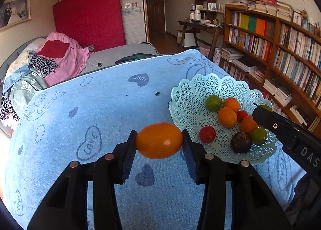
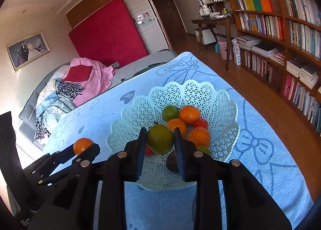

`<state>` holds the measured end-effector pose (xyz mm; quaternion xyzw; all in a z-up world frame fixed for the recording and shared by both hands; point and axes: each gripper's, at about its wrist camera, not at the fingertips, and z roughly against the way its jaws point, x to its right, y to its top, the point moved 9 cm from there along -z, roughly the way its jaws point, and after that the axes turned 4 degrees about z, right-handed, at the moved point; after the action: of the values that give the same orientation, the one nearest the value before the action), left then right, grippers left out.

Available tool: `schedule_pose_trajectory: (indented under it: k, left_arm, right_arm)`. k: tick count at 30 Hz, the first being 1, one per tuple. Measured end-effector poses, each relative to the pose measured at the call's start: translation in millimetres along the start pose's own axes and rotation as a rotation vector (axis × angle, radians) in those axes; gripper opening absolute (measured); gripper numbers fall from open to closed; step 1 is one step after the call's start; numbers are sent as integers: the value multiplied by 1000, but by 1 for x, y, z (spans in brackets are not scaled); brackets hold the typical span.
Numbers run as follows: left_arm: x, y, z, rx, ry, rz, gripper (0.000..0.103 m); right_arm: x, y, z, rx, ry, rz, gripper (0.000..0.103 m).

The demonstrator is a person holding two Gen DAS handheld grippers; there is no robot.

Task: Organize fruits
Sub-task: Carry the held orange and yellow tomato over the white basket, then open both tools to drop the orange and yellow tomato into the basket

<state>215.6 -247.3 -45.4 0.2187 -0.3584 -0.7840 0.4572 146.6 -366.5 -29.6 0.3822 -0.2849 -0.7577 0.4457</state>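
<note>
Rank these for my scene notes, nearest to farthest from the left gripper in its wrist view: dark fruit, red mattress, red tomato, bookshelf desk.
From the left gripper:
1. Red tomato, near basket edge, just right.
2. Dark fruit, farther right in the basket.
3. Red mattress, upright against the far wall, left.
4. Desk, far right; too close to call with the mattress.

Bookshelf (image 1: 280, 49) right; red mattress (image 1: 90, 17) against wall; desk (image 1: 202, 26) behind.

A pale mint lattice basket (image 1: 192, 97) sits on a light blue towel (image 1: 90, 109) printed with darker blue "LOVE" hearts; at its nine o'clock, an orange fruit (image 1: 159, 140).
</note>
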Motion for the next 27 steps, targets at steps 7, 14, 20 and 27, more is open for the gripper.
schedule_pose_trajectory:
  k: [7, 14, 20, 27]
  left_arm:
    - [3, -3, -6, -9, 2, -12, 45]
    - [15, 3, -2, 12, -15, -26, 45]
    - [36, 7, 1, 30, -44, -63, 45]
    - [56, 15, 2, 64, -69, -86, 45]
  right_arm:
    - [0, -1, 1, 10, 1, 2, 29]
    - [3, 7, 12, 38, 4, -26, 37]
    - [14, 17, 27, 83, -16, -82, 44]
    - [32, 17, 29, 83, -42, -168, 49]
